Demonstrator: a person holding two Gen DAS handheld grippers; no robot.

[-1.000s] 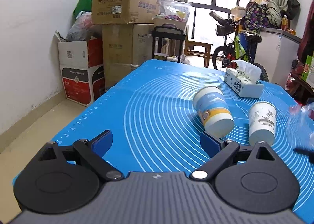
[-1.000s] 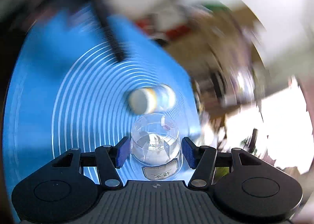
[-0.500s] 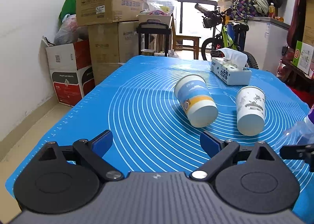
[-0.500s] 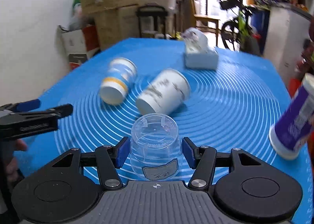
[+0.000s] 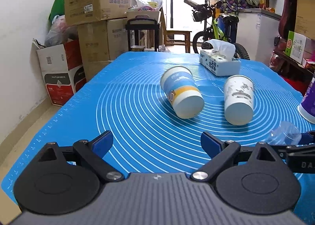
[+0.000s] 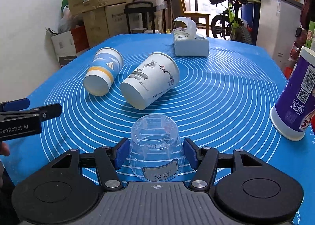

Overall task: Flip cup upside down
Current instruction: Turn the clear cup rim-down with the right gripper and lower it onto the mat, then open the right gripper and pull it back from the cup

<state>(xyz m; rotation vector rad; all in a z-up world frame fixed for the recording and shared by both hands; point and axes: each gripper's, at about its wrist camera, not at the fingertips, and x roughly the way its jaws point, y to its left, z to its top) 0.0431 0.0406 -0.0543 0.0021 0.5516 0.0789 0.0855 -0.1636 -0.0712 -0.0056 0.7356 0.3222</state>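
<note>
One clear cup (image 6: 156,146), base up, between right claw (image 6: 156,153) pads.

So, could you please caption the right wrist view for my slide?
Right gripper holds an inverted clear plastic cup above the blue mat.

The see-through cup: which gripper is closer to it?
Right. The right gripper has the see-through cup between its fingers; the left gripper sits open off to its left, holding nothing.
</note>
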